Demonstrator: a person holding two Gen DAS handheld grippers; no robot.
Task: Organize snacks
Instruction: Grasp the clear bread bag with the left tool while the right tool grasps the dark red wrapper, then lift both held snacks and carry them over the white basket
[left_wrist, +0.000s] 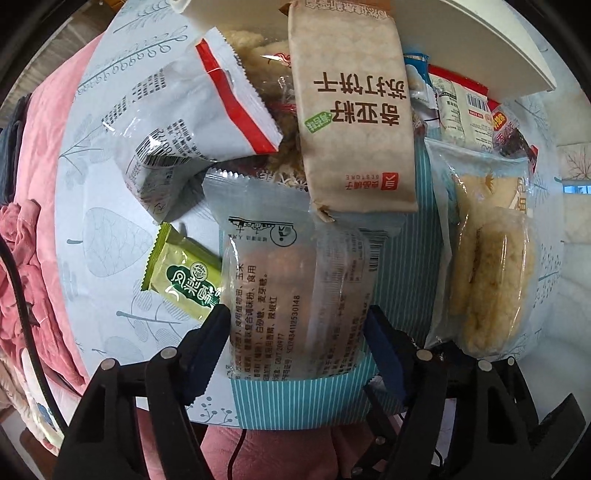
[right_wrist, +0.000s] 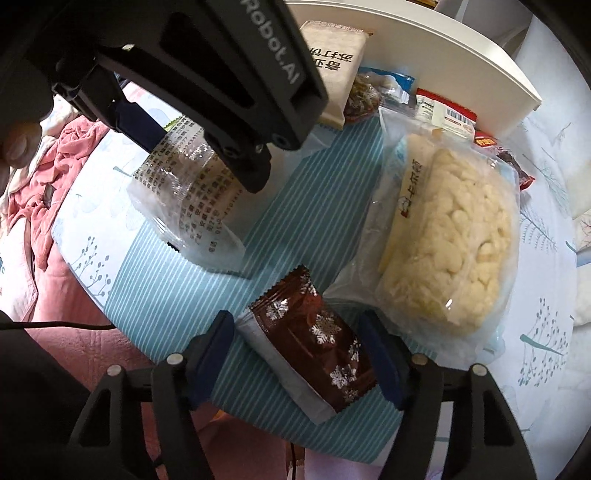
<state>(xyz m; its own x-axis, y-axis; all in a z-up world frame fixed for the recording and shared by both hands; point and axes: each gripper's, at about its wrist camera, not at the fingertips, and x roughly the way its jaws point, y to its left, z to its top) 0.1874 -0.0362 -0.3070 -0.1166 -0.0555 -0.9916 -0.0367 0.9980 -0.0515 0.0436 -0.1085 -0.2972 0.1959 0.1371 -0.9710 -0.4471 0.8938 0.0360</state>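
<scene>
Nearest in the right wrist view, the right tool (right_wrist: 297, 354) has its fingers spread on either side of a brown snowflake packet (right_wrist: 314, 343) lying on the striped cloth (right_wrist: 177, 295). Whether the pads touch it cannot be told. The packet's long axis runs diagonally, its far end pointing up and left.

In the left wrist view, the left tool (left_wrist: 297, 343) straddles a clear printed packet (left_wrist: 291, 291), which appears lightly held between the pads. Its long axis points straight away, toward the pile.

Just beyond lie a green packet (left_wrist: 184, 280), a white and red packet (left_wrist: 184, 125) and a tan cracker pack (left_wrist: 354, 122) resting on the clear packet's far edge. A rice cake bag (right_wrist: 454, 236) sits to the right, a white shelf (right_wrist: 424, 48) beyond.

Likely risks: the slick film slipping from either grip, or lifting the clear packet dragging the cracker pack and toppling the pile.
</scene>
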